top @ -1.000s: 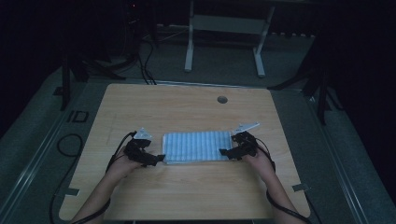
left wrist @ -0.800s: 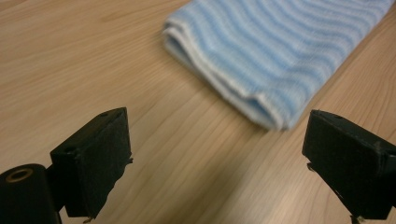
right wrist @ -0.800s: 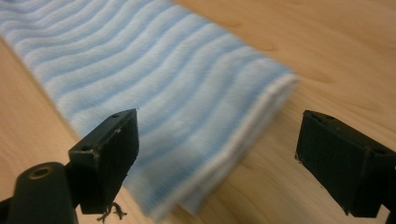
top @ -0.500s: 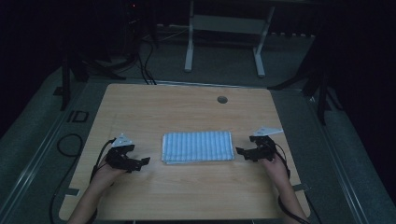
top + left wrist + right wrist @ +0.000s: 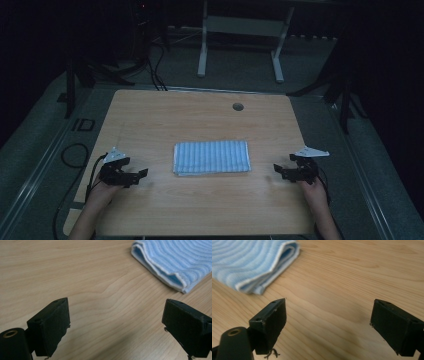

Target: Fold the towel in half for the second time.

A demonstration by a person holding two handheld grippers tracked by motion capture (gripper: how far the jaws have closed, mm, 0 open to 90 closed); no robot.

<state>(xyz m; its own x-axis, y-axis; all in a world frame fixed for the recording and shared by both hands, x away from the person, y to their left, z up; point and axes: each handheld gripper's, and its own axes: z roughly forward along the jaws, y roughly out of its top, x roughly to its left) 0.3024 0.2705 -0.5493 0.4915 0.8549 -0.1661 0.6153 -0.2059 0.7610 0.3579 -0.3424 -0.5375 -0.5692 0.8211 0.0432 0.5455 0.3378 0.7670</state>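
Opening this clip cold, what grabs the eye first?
A folded blue-and-white striped towel lying flat at the middle of the wooden table, bright against a dark room. To either side, apart from it, sit the left hand-held gripper and the right hand-held gripper, jaws spread wide and holding nothing.

**Both grippers low and wide apart, jaws spread**

The left gripper sits at the person's left, its jaws wide open with nothing between them. The right gripper mirrors it at the far right, jaws equally spread and empty. Both forearms enter from the bottom, angled slightly outward, grippers pointing inward toward each other.
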